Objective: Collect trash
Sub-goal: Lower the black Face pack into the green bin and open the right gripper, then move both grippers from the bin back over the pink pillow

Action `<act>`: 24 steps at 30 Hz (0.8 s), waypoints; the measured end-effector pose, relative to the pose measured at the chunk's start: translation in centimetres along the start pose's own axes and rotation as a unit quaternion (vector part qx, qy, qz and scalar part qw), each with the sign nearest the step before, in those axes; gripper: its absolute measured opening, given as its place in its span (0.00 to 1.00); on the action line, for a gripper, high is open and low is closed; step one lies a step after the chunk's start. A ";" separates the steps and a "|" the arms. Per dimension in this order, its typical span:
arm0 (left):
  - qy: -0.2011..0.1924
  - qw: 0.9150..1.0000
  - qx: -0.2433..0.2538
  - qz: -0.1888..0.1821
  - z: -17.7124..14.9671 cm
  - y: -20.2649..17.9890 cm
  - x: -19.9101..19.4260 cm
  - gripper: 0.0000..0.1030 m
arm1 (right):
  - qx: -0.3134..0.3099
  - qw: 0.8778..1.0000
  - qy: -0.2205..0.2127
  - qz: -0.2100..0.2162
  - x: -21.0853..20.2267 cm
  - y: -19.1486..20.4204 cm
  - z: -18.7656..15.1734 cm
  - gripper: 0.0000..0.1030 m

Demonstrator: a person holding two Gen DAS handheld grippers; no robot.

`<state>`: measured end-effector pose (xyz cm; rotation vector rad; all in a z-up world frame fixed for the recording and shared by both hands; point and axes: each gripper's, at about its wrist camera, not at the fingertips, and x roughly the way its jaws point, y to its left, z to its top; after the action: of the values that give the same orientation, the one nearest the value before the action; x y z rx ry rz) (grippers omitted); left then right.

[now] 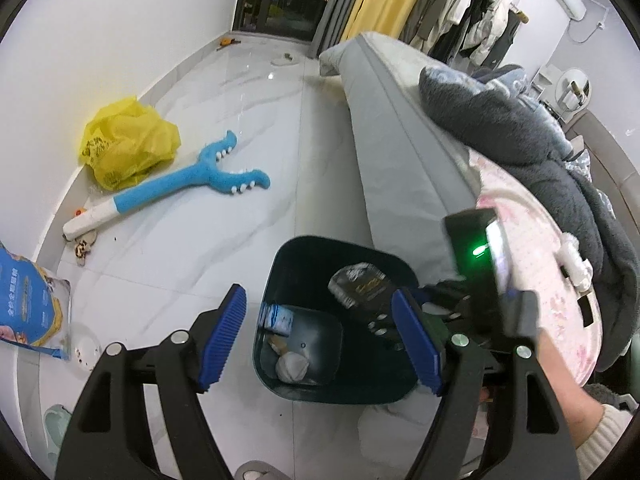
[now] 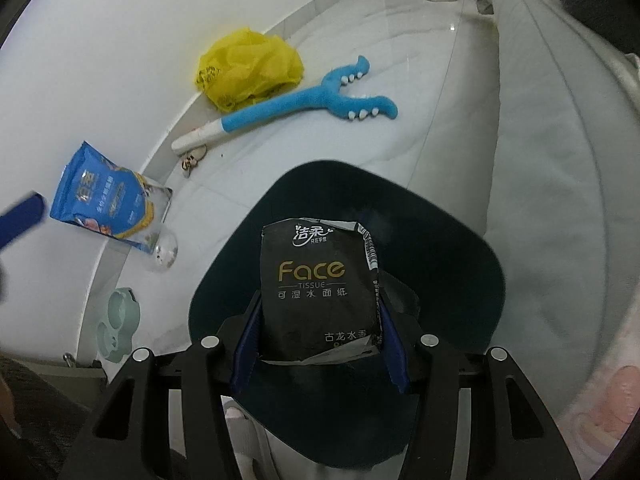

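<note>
A dark green trash bin [image 1: 280,264] stands on the white floor beside the bed. In it lie a small blue-white carton [image 1: 276,317] and a crumpled tissue [image 1: 291,365]. My right gripper [image 2: 318,330] is shut on a black "Face" tissue pack [image 2: 320,292] and holds it over the bin's opening [image 2: 460,264]; the pack also shows in the left wrist view [image 1: 360,286]. My left gripper [image 1: 320,334] is open and empty, just above the bin's near rim.
A yellow plastic bag [image 1: 128,142], a blue plush toy [image 1: 192,184] and a blue pouch [image 1: 28,304] lie by the wall at left. The grey bed [image 1: 400,152] with a dark blanket [image 1: 520,140] bounds the right side.
</note>
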<state>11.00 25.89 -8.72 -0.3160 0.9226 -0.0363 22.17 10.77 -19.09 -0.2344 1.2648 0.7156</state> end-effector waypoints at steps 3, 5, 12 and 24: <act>-0.015 1.000 0.007 0.000 0.3 -0.5 -1.0 0.75 | -0.002 1.000 0.012 -0.004 0.8 0.2 -0.1 0.53; -0.027 0.999 0.019 0.005 0.5 -1.0 -1.7 0.73 | -0.004 1.000 0.021 -0.008 1.4 0.3 -0.2 0.53; -0.067 0.997 0.043 0.014 1.2 -1.8 -3.9 0.63 | -0.011 0.999 0.039 -0.027 2.2 0.5 -0.6 0.63; -0.129 0.990 0.057 -0.006 2.2 -4.0 -7.3 0.60 | -0.022 0.999 0.009 -0.026 -1.2 1.2 -0.5 0.76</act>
<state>8.75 23.81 -0.64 -0.2141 0.6599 -0.0576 20.92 10.97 -17.84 -0.3095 1.2555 0.6987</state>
